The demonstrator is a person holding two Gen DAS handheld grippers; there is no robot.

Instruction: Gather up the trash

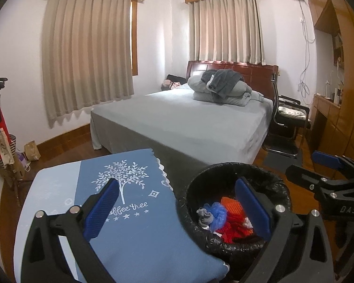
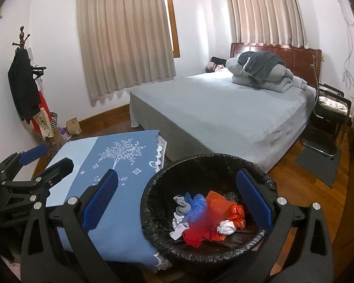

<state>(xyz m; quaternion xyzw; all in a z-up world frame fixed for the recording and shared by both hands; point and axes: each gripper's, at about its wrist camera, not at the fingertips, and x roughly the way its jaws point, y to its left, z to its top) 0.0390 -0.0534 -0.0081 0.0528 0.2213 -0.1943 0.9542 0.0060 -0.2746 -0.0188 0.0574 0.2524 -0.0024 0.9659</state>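
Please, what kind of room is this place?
Most likely a bedroom in a home. A made bed with a wooden headboard fills the middle, folded bedding lies on it, and a coat stand holding clothes is by the wall.

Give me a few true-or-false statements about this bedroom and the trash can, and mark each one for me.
1. The trash bin is lined with a black bag. True.
2. The bin is empty. False: it holds a red mesh piece, blue netting, a grey sock and crumpled white paper.
3. The right gripper is clamped on a piece of trash. False: its fingers stand wide apart, holding nothing.
4. The blue tree-print cloth covers a surface beside the bin. True.
5. The curtains are drawn wide open. False: they hang closed across the windows.
6. A folded grey quilt lies on the bed. True.
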